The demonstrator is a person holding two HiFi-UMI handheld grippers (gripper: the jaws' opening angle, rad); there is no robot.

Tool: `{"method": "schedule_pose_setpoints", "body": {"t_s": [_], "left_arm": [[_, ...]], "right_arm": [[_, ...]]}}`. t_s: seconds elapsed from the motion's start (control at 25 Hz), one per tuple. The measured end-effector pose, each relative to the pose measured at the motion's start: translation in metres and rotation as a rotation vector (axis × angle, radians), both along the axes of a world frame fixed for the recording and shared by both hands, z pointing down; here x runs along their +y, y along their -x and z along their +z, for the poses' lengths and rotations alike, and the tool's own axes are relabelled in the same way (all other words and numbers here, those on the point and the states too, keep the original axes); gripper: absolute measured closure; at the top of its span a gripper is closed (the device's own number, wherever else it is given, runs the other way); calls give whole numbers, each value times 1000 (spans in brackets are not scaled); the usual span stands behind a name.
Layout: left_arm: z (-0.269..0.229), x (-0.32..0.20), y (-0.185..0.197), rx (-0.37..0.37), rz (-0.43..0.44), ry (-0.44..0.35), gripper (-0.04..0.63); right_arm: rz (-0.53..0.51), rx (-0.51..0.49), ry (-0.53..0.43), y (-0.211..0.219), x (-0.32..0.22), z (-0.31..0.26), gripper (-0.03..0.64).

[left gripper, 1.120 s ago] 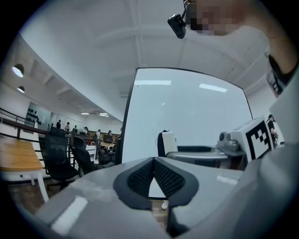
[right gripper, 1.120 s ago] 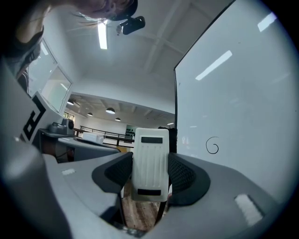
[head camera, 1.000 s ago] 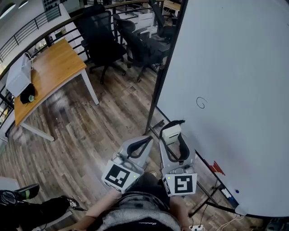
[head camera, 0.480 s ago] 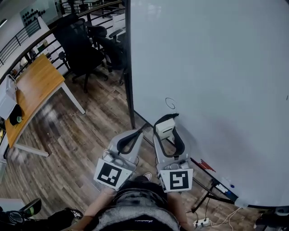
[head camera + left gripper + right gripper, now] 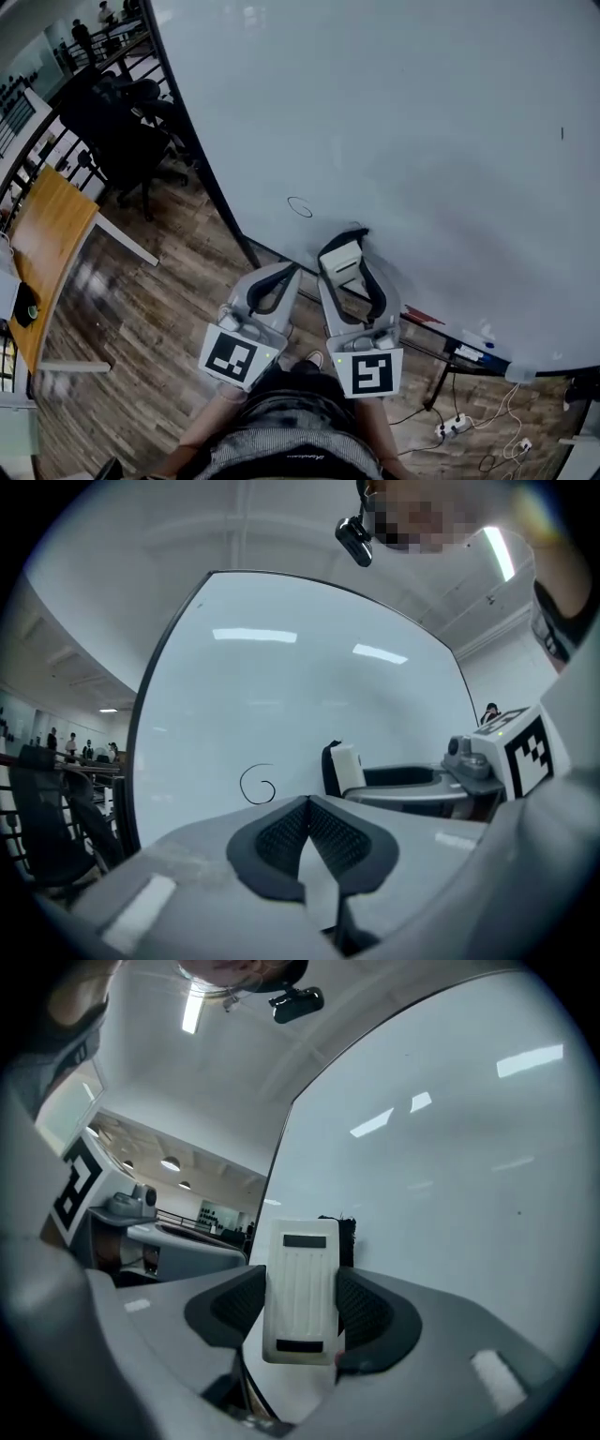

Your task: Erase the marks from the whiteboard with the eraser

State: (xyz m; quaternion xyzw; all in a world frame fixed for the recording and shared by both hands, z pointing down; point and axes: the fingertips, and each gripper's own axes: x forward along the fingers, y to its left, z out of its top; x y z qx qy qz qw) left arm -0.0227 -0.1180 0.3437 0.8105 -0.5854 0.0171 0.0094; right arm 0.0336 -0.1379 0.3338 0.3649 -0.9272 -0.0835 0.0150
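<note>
While we face whiteboard (image 5: 422,112), right gripper (image 5: 347,249) clamps eraser (image 5: 342,265) between jaws, near board, right of swirl mark (image 5: 300,207); left gripper (image 5: 285,272) closed, empty.

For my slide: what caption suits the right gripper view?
Right gripper grips a white eraser in front of the whiteboard.

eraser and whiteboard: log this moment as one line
right gripper: shut on eraser | left gripper: shut, empty | whiteboard: spiral mark unerased, left of eraser
</note>
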Motion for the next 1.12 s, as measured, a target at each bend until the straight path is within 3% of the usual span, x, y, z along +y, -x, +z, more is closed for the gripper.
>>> {"method": "schedule_pose_setpoints", "body": {"t_s": [0.24,0.64,1.12], "left_arm": [[-6,-25,-11,16,151,-18,592],[-6,-51,-1,15,406,-30,592],[11,-61,15,16,561,-27,592]], "right_arm": [[154,17,-14,-11,-18,-3,374],[346,55,-38,6,-33,-11,374],[574,75,-70,4,-39,-4,374]]}}
